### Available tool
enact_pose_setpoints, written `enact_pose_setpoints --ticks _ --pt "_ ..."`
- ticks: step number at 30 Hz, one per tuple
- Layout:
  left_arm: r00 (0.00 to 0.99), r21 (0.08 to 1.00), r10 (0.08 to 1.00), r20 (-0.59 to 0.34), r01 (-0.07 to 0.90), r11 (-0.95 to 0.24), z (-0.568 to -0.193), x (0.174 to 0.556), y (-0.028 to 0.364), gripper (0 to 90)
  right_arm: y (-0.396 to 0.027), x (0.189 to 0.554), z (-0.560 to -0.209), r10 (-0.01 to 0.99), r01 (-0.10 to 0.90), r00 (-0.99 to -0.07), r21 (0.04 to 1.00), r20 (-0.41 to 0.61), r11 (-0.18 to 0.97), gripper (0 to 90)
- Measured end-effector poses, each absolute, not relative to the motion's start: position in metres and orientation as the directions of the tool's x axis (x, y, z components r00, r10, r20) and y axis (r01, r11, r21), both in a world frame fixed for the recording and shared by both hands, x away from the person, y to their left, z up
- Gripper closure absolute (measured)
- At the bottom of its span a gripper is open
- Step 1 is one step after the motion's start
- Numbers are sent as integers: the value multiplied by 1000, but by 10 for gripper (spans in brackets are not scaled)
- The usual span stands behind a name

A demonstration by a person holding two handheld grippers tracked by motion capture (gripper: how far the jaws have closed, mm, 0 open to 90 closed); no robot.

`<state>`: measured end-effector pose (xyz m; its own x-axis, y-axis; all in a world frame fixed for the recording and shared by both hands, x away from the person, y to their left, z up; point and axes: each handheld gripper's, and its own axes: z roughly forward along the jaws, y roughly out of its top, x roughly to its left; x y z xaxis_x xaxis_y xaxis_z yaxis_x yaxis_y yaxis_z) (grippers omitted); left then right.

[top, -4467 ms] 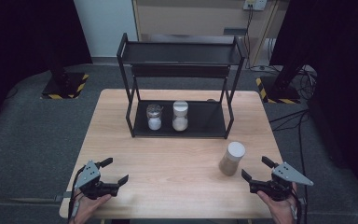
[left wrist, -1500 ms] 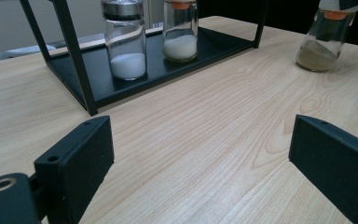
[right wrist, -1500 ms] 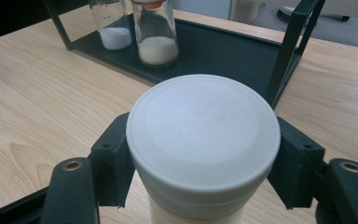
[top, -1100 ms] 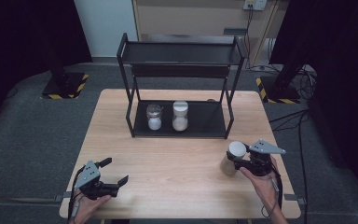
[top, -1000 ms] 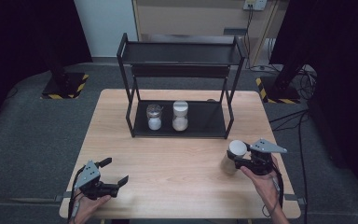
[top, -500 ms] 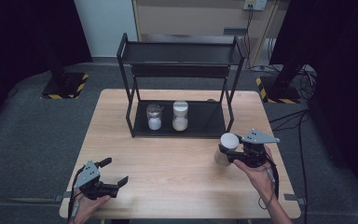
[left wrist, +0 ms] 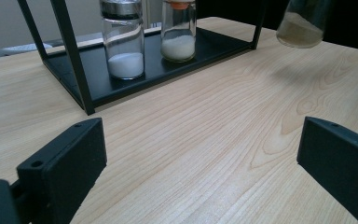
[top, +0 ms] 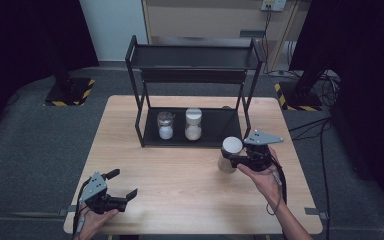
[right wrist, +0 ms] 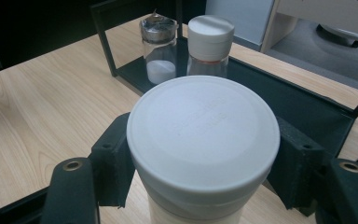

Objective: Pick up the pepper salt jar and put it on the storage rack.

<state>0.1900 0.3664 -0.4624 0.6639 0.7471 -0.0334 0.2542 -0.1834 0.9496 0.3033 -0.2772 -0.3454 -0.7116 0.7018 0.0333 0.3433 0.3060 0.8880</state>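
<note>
We hold the jar (top: pixel 228 155) in our right gripper (top: pixel 236 161), its two black jaws pressed against the sides just under the white lid (right wrist: pixel 203 132). In the left gripper view the jar (left wrist: pixel 303 23) hangs clear of the table (top: pixel 190 185), with its shadow on the wood beneath it and pale brown powder settled in its bottom. From the high view it sits over the right half of the table, just in front of the rack's (top: pixel 192 90) front right leg and nearer the right edge than the middle.

Our left gripper (top: pixel 116 186) is near the front left corner of the table, its jaws spread wide with nothing between them; in its own view we see only bare wood between the two black jaws (left wrist: pixel 200 158).

The rack is black metal with two levels and stands at the back middle of the table. On its lower shelf (top: pixel 215 131) stand two small bottles side by side, close together but apart. The left bottle (top: pixel 165 125) has a silvery metal cap and white powder in its bottom third. The right bottle (top: pixel 193 124) has a white cap and holds a slightly creamier powder. The part of the lower shelf to the right of them is bare, and the jar we hold is just in front of that stretch. In the right gripper view both bottles (right wrist: pixel 160 46) (right wrist: pixel 209 44) show behind the jar's lid.
</note>
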Motion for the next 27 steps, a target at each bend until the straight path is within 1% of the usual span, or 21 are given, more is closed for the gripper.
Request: enact_pose_setpoints --ticks 15,27 --pt "664 949 747 -33 256 -186 -462 190 367 5 -253 336 -332 727 348 -686 887 22 302 335" --pt "667 948 745 -33 256 -187 -462 191 367 5 -231 364 -325 769 357 -639 886 1 296 335"
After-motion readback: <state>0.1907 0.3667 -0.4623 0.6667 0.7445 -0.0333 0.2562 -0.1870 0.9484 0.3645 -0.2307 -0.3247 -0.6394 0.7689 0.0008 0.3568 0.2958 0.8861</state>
